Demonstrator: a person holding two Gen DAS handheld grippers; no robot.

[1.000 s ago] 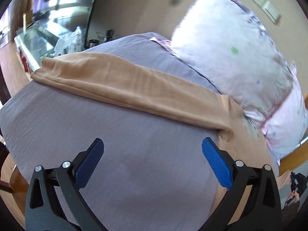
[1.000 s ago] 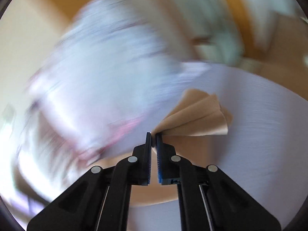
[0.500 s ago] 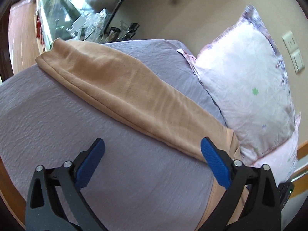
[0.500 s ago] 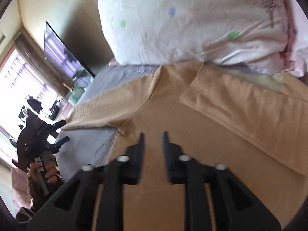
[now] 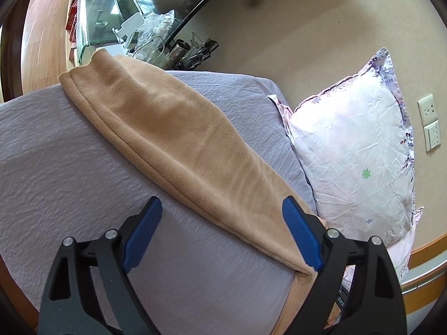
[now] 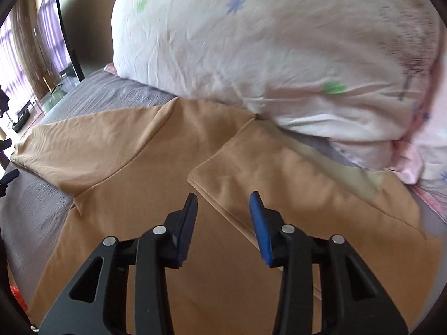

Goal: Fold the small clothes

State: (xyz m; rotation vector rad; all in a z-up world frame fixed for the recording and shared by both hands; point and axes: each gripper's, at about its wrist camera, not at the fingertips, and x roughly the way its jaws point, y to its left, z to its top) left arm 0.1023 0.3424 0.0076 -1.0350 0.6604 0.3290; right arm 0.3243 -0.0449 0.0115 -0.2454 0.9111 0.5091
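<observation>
Tan fleece top (image 6: 156, 223): spread flat on the grey-purple bedspread (image 5: 69, 167), its upper edge against the pillow.
Left sleeve (image 5: 173, 139): stretched out straight across the bedspread, cuff toward the glass TV stand (image 5: 92, 22).
Right sleeve (image 6: 279, 184): folded inward, lying over the body of the top.
Left gripper (image 5: 220, 234): jaws wide apart, hovering over the sleeve's near end; its right blue pad (image 5: 300, 240) sits by the armpit, holding nothing.
Right gripper (image 6: 223, 223): jaws moderately apart, empty, above the folded sleeve's cuff edge.
Pillow (image 6: 265, 50): pale floral, just behind the top.
</observation>
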